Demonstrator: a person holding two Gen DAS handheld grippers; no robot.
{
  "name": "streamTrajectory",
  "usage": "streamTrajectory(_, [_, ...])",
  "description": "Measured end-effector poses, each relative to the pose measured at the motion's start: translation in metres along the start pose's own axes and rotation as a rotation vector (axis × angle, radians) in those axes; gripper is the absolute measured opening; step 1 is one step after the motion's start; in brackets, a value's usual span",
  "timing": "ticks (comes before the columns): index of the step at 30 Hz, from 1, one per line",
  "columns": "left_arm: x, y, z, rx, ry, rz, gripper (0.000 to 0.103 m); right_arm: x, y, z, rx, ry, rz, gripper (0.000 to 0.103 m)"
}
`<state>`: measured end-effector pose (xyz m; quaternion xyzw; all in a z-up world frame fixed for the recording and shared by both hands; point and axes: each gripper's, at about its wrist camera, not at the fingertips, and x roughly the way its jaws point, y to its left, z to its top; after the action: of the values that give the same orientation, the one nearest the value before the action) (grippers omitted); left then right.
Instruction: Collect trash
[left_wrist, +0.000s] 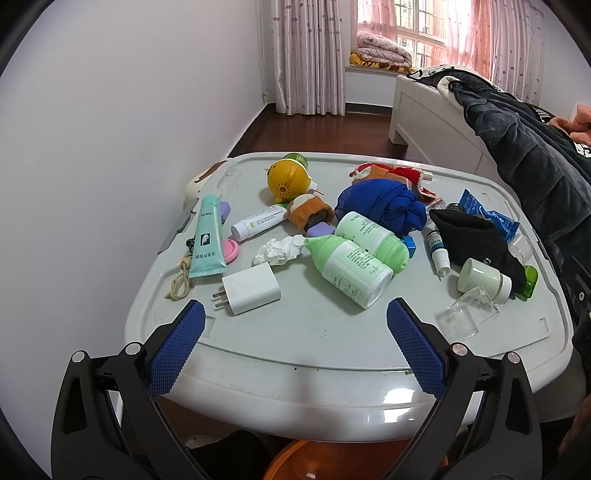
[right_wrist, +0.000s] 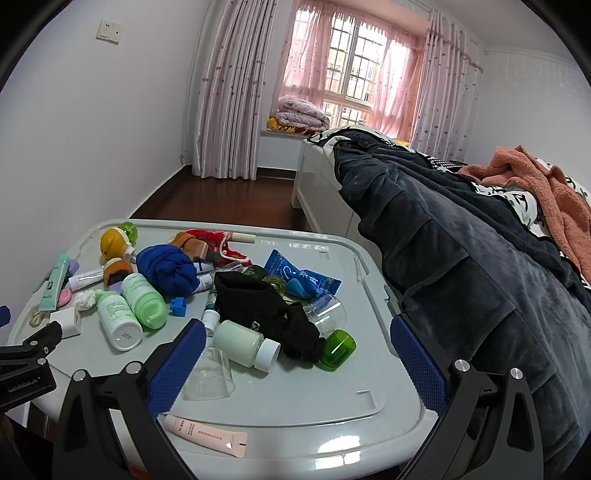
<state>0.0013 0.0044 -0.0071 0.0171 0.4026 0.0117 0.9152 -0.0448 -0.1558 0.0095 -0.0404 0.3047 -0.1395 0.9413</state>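
So both grippers are hanging back at the near edge of the grey surface (left_wrist: 332, 332), jaws spread wide on each, nothing held. The left gripper (left_wrist: 295, 325) looks over the left half of the clutter, the right gripper (right_wrist: 297, 347) over the right half.

Most obvious trash to me is the crumpled tissue (left_wrist: 277, 250). From the left jaws it's straight ahead and a touch left, past the white charger (left_wrist: 251, 288), which lies between it and the jaws. It sits just beside the cap end of one green bottle (left_wrist: 347, 271), looks like it's touching or nearly. In the right view the same tissue is way off on the far left side, beyond both bottles, so the left hand is clearly nearer.

The wad is stretched left to right across the left view, so jaws coming straight in would close across its long side; I'd guess a slight twist helps, or just pinch it anyway since it's soft.

Other likely trash: the blue wrapper (right_wrist: 303, 277), farther in and nearer the right gripper. An orange bin or bowl (left_wrist: 314, 461) peeks out below the surface edge, can't tell which.
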Motion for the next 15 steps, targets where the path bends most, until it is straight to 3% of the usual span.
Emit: streamTrajectory(15, [0.0004,0.0002,-0.0005,0.0,0.0,0.001,0.096,-0.0007,0.0002,0.0,0.002,-0.002,0.0,0.099])
